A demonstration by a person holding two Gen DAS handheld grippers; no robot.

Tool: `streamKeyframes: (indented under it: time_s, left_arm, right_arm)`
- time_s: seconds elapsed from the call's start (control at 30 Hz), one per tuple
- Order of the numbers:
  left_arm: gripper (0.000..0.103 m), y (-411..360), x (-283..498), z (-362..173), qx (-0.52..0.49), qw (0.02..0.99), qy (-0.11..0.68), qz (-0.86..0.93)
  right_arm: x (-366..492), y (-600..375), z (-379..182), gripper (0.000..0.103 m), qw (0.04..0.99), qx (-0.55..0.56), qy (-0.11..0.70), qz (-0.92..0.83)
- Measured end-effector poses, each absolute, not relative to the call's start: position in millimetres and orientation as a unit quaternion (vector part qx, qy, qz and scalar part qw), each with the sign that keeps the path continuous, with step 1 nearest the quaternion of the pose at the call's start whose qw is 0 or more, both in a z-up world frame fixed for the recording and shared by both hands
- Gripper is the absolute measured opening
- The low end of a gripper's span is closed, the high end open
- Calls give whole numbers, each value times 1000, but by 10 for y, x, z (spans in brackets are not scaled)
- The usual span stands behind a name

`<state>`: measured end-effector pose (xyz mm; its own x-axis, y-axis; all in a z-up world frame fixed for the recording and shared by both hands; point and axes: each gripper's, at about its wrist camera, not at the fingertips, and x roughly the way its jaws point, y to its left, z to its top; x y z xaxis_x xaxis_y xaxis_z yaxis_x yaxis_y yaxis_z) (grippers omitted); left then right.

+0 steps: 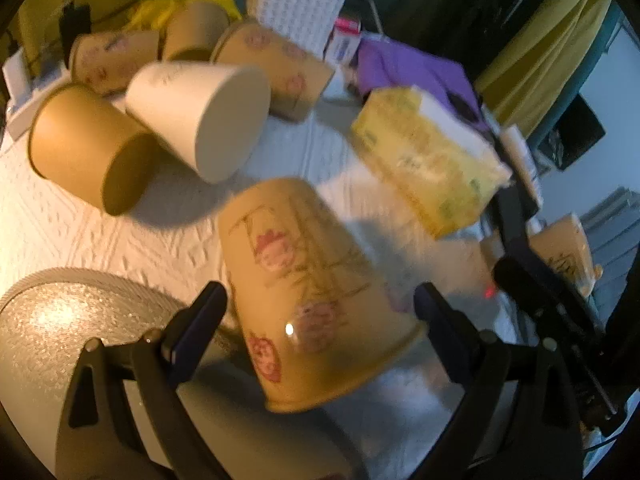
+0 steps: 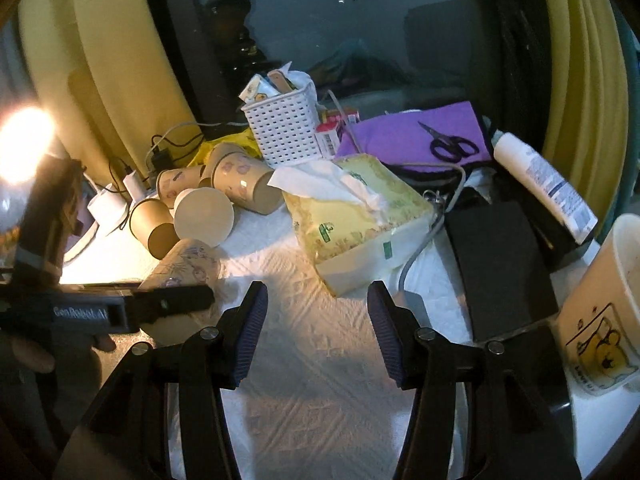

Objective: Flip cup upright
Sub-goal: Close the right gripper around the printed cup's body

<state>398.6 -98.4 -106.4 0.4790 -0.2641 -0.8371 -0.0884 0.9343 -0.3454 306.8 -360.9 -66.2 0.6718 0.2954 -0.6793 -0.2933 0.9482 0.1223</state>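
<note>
The left gripper (image 1: 320, 320), jaws spread around the upside-down flowered cup (image 1: 308, 292) low in the frame, must next pinch and turn it, while the right gripper (image 2: 318, 332) hangs spread, holding nothing.

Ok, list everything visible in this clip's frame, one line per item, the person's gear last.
flowered cup: 1, tan with pink flowers, between left tongs, base away from camera
piled cups: 5, tan and white, lying at back left
tissue pack: 1, yellow, centre
basket: 1, white, at back
scissors: 1, dark, on purple cloth
lotion tube: 1, white, right
bear mug: 1, cream, far right
black box: 1, right of tissues
tablecloth: 1, white
left tongs: open around flowered cup
right tongs: open, holding nothing
</note>
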Motion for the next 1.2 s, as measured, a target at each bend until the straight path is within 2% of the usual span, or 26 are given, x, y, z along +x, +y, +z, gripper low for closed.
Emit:
streamKeyframes:
  time_s: [0.07, 0.1, 0.13, 0.17, 0.53, 0.93, 1.2]
  left_arm:
    - [95, -986, 3995, -1068, -163, 842, 512, -57]
    - [92, -996, 4000, -1053, -155, 844, 511, -58]
    - [84, -1004, 3997, -1041, -149, 846, 509, -62]
    - [83, -1013, 4000, -1039, -140, 846, 510, -65]
    - [83, -935, 3678, -880, -135, 854, 486, -131]
    - [83, -703, 2664, -756, -104, 852, 479, -186]
    - [83, -504, 2079, -741, -44, 853, 467, -229]
  right_arm:
    - [3068, -3594, -669, 55, 914, 5, 371, 161]
    - [3058, -3587, -670, 55, 914, 8, 372, 160]
    - [3053, -3579, -675, 55, 914, 8, 372, 159]
    - [3043, -3575, -678, 55, 914, 9, 373, 158]
    - [2821, -3401, -578, 55, 913, -4, 379, 153]
    - [2263, -2966, -505, 55, 909, -24, 384, 158]
    - [1812, -2593, -513, 55, 905, -36, 389, 168]
